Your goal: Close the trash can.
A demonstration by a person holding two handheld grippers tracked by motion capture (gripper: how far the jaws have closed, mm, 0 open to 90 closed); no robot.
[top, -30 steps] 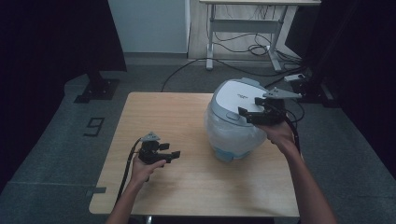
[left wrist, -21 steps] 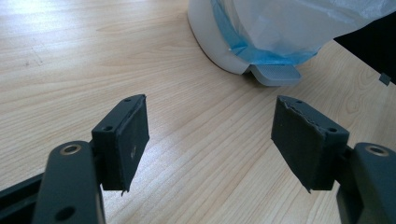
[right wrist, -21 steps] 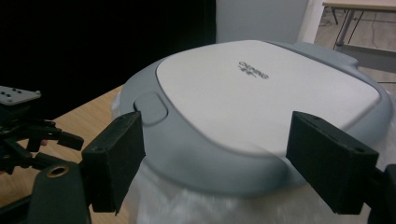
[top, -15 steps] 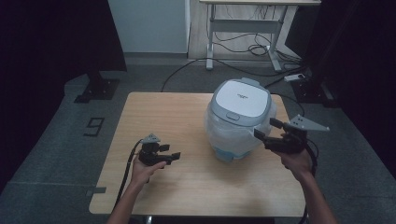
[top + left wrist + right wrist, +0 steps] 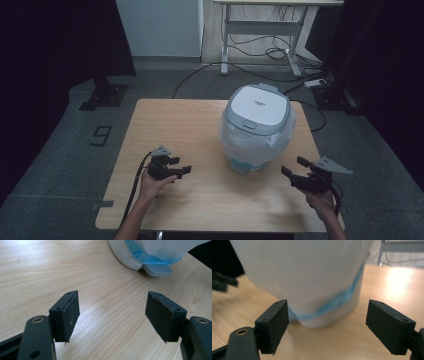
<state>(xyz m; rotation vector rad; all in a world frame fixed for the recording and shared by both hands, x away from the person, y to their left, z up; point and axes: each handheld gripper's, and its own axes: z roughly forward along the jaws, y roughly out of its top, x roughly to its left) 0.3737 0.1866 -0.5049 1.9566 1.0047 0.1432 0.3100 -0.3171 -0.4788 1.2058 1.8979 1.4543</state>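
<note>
A white and pale-blue rice cooker (image 5: pixel 256 127) stands on the wooden table (image 5: pixel 190 120), its lid down and its body wrapped in clear plastic. Its base (image 5: pixel 140 257) fills the far end of the left gripper view, and its blurred wall (image 5: pixel 307 277) looms close in the right gripper view. My left gripper (image 5: pixel 180 166) rests low over the table to the cooker's left, open, with bare wood between its jaws. My right gripper (image 5: pixel 294 167) hangs at the cooker's lower right, pointing toward it, open and holding nothing.
The table's front edge runs just under both hands. Behind the table, cables (image 5: pixel 260 50) lie on the grey floor under a metal desk frame (image 5: pixel 260 35). A black stand base (image 5: pixel 102 95) sits at the left. Dark curtains close both sides.
My right gripper has come off the cooker's top and swung down and to the right, ending low beside the table's right edge. The left gripper has stayed where it was.
</note>
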